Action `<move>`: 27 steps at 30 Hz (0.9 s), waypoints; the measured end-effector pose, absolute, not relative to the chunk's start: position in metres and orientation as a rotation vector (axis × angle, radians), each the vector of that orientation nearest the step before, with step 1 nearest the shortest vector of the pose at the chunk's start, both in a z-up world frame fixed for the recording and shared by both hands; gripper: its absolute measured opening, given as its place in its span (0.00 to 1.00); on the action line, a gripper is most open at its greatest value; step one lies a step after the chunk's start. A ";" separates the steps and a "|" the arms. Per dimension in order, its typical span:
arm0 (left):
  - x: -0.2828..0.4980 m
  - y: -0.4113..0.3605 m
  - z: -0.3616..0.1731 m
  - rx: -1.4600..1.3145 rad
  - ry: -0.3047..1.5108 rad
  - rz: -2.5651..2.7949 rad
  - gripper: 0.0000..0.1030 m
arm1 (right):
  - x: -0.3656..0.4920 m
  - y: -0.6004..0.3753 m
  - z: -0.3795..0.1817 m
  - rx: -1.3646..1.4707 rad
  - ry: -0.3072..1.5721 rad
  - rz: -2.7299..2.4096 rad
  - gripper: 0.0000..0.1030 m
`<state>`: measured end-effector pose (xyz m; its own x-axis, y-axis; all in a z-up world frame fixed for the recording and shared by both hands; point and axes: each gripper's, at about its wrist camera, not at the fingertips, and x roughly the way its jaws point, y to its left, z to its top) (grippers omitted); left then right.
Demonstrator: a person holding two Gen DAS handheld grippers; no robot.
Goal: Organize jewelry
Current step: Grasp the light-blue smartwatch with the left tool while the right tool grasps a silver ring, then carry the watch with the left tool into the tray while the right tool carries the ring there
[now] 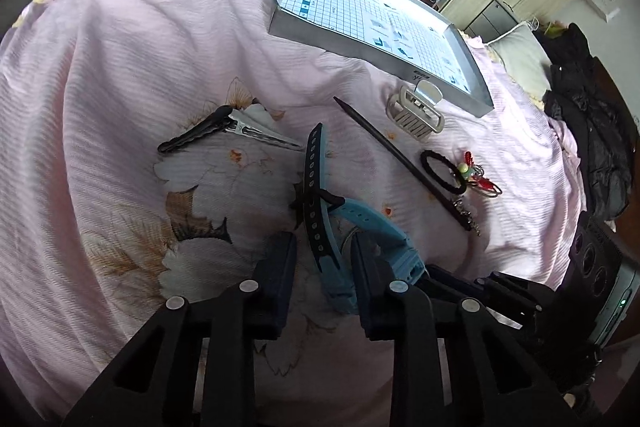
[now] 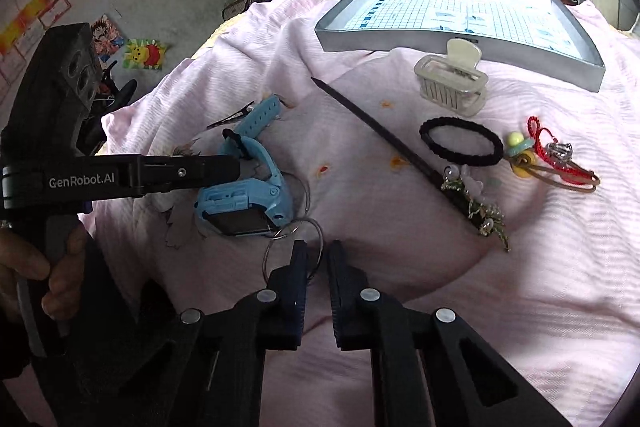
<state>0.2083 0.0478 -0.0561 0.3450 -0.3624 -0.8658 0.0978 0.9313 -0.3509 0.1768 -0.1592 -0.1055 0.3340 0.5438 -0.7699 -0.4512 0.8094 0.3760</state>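
Observation:
A blue watch [image 2: 244, 195] lies on its side on the pink cloth. In the left wrist view its strap [image 1: 324, 255] runs between the fingers of my left gripper [image 1: 322, 243], which stands open around it. The right wrist view shows that gripper [image 2: 236, 163] reaching in from the left to the strap. My right gripper [image 2: 318, 251] sits just in front of the watch, open by a narrow gap. A thin metal ring [image 2: 272, 247] lies at its tips, looping around the left finger. The grey tray [image 1: 304, 39] [image 2: 400, 41] at the back holds only its grid-printed bottom.
Between watch and tray lie a clear claw clip [image 2: 452, 83], a black hair stick [image 2: 380, 131], a black hair tie [image 2: 460, 141] and a red-cord charm [image 2: 552, 155]. Black and silver hair clips [image 1: 228, 133] lie to the left. A hand [image 2: 40, 267] holds the left gripper.

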 end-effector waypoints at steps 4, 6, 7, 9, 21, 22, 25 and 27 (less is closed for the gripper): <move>0.205 0.039 -0.059 -0.206 1.173 -0.304 0.09 | 0.174 -0.157 -0.105 0.081 1.035 0.654 0.07; 0.202 0.037 -0.058 -0.192 1.159 -0.303 0.03 | 0.173 -0.159 -0.103 0.080 1.021 0.644 0.04; 0.201 0.036 -0.057 -0.194 1.151 -0.305 0.03 | 0.172 -0.160 -0.102 0.083 1.012 0.636 0.04; 0.197 0.038 -0.053 -0.201 1.124 -0.307 0.02 | 0.171 -0.165 -0.098 0.092 0.985 0.615 0.04; 0.180 0.020 -0.031 -0.129 0.934 -0.322 0.02 | 0.159 -0.190 -0.069 0.150 0.797 0.515 0.03; 0.181 0.020 -0.030 -0.128 0.927 -0.321 0.02 | 0.157 -0.191 -0.067 0.148 0.781 0.508 0.03; 0.183 0.020 -0.028 -0.141 0.908 -0.318 0.02 | 0.152 -0.194 -0.058 0.138 0.728 0.493 0.03; 0.186 0.021 -0.024 -0.160 0.883 -0.317 0.02 | 0.149 -0.194 -0.052 0.123 0.692 0.485 0.03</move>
<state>0.1864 0.0210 -0.0237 0.5921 -0.3368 -0.7321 0.2061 0.9415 -0.2665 0.1490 -0.1936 -0.0522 0.6641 0.4684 -0.5827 -0.3880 0.8822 0.2669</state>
